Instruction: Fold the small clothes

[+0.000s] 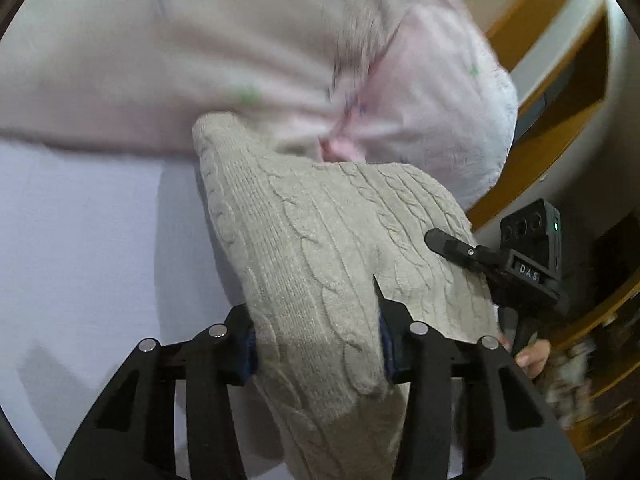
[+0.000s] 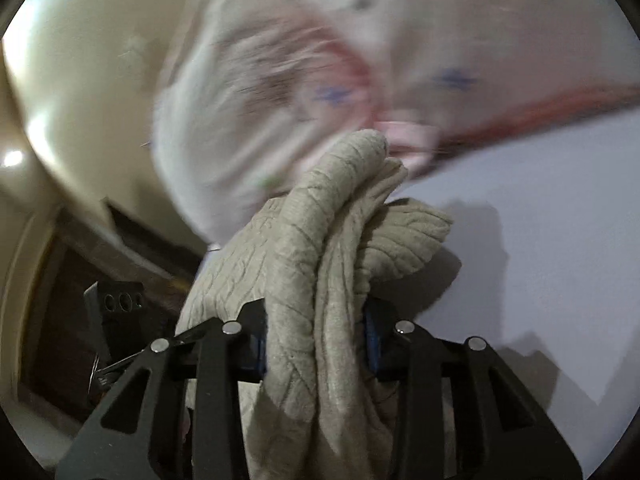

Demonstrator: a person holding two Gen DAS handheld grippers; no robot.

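A beige cable-knit garment (image 1: 312,240) is held up between both grippers above a pale lilac sheet (image 1: 80,240). My left gripper (image 1: 316,344) is shut on one bunched part of it. My right gripper (image 2: 316,344) is shut on another thick bunch of the beige knit (image 2: 320,264). The right gripper also shows in the left wrist view (image 1: 440,240) at the garment's right edge, with a person's hand below it. The left gripper's body shows in the right wrist view (image 2: 120,308) at lower left.
A pink-white pillow with small prints (image 1: 280,60) lies just beyond the knit on the sheet, blurred in the right wrist view (image 2: 320,72). Wooden shelving (image 1: 560,100) stands to the right. A cream wall and dark wood (image 2: 60,280) show left.
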